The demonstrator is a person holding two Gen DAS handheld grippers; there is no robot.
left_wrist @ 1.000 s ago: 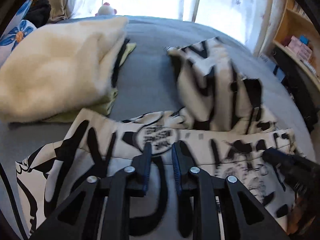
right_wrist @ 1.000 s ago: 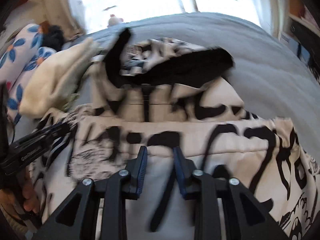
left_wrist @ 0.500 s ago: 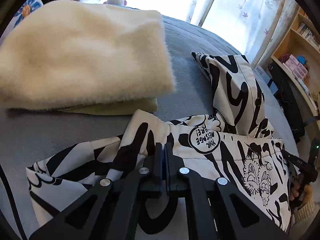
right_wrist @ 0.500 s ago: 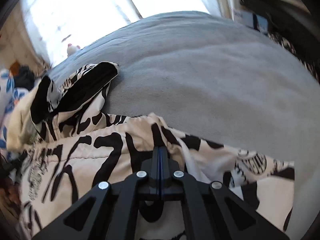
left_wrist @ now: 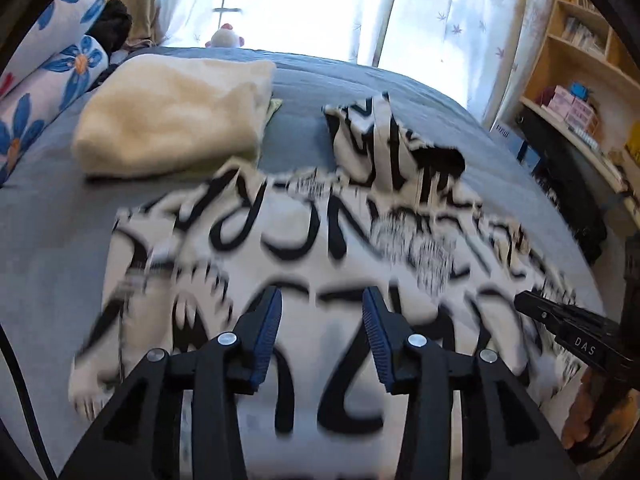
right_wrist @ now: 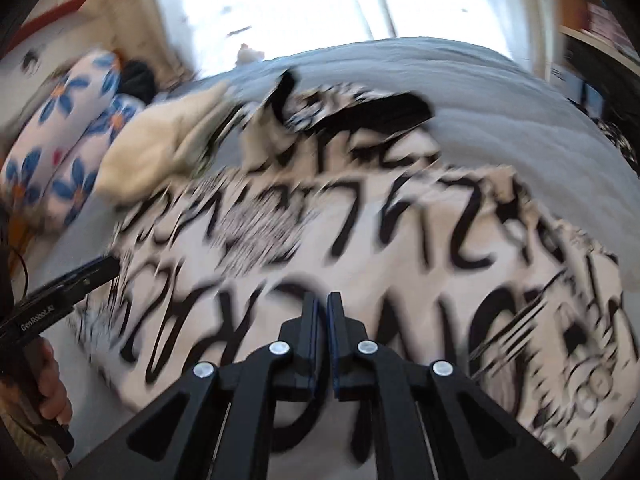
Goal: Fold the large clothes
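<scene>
A: Where's the garment?

B: Black-and-white printed garment (left_wrist: 304, 248) lies spread on the grey bed (left_wrist: 48, 216), wide part near the cameras, a narrower folded part (left_wrist: 392, 148) pointing toward the window. Both views are motion-blurred, so the print is not readable.

A: Claws?

B: Left claw (left_wrist: 322, 312) is released. Its jaws have just been opening, there is a clear gap between the blue pads, and nothing is in it. It hangs over the near part of the garment. Right claw (right_wrist: 322, 312) is clenched, only a sliver between the pads. Can't see any cloth pinched there; it looks empty above the print.

A: What's around?

B: Folded cream fleece (left_wrist: 172, 120) at far left of the bed, on top of a yellow-green piece (left_wrist: 273, 106). Its near edge sits just beside the garment's far-left corner; touching or not, can't tell through the blur. Behind it are floral pillows (left_wrist: 48, 64) and something black (left_wrist: 114, 26). A small plush toy (left_wrist: 224, 38) sits at the window, with a sheer curtain (left_wrist: 448, 28) behind. Wooden shelves (left_wrist: 576, 64) with boxes stand to the right of the bed.

A: Anything crossing the workspace?

B: Each wrist view catches the other claw at its side edge, over the garment's end. A hand (right_wrist: 52, 384) grips the left one's handle.
</scene>
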